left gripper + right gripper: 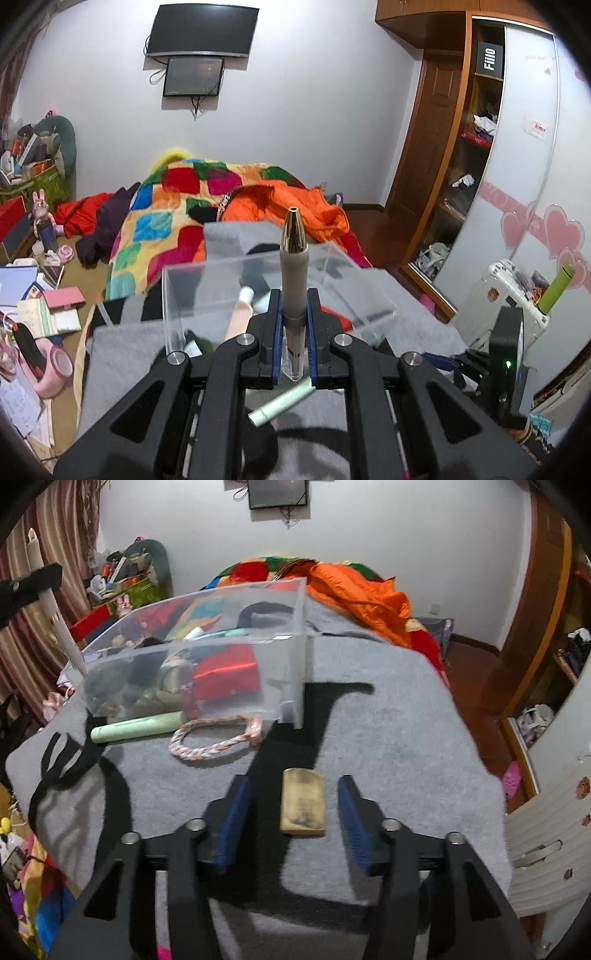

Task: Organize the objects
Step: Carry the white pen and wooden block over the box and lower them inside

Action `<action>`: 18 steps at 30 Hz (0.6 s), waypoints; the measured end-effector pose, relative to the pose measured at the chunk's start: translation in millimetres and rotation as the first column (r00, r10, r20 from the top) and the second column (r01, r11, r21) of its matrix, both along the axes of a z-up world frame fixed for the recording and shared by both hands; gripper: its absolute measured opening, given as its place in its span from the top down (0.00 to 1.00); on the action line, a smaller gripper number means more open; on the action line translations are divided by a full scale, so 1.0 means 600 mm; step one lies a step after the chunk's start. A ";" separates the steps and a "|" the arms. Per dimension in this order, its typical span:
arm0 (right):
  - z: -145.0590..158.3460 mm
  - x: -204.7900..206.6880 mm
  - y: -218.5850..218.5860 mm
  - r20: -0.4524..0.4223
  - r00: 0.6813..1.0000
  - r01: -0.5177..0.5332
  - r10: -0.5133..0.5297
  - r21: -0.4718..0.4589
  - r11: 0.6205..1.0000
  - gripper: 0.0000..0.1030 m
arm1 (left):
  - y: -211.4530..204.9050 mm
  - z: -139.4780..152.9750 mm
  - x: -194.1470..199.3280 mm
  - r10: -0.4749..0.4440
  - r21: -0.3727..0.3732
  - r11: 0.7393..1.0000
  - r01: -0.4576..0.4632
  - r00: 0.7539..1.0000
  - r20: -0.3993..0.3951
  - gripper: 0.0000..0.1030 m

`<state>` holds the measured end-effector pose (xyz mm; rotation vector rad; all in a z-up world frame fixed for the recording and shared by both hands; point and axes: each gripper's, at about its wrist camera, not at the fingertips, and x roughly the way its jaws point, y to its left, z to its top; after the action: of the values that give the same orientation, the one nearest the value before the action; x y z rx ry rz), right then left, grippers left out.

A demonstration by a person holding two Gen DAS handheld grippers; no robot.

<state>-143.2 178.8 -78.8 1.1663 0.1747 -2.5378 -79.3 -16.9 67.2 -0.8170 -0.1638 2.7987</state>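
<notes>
A grey cloth with black lettering covers the surface that carries the items; whether it is a bench or a bed cannot be told. A clear plastic box stands on the cloth and holds mixed items, among them a red object. Just in front of the box, on the cloth, lie a pale green tube and a braided rope ring, apart from each other.

The left claw is pressed together on a grey pen-shaped device with a gold tip. The device stands upright between the pads, above the near wall of the box. The green tube is visible on the cloth beneath this claw.

The right claw is spread, its blue pads clear of any item. A small tan block lies flat on the cloth between the pads, touching neither.
</notes>
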 end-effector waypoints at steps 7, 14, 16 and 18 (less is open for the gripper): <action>-0.017 -0.004 -0.006 0.026 1.000 -0.013 0.012 0.034 0.999 0.79 | -0.012 -0.001 -0.046 0.075 -0.020 0.997 -0.074 0.997 0.008 0.90; 0.017 0.002 -0.013 -0.029 0.999 -0.029 0.028 -0.011 1.000 0.79 | -0.014 -0.026 -0.082 0.117 -0.030 0.993 -0.116 0.992 0.048 0.90; 0.036 -0.003 -0.012 -0.048 0.998 -0.031 0.029 -0.046 0.998 0.79 | -0.013 -0.038 -0.090 0.113 -0.032 0.993 -0.111 0.991 0.069 0.90; 0.057 -0.009 -0.015 -0.074 0.997 -0.035 0.030 -0.072 0.997 0.79 | -0.015 -0.049 -0.095 0.103 -0.020 0.995 -0.102 0.991 0.089 0.90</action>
<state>-148.3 170.0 -44.6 1.0365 0.1167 -2.5370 -136.2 -26.1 37.8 -0.9653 -0.2052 2.8626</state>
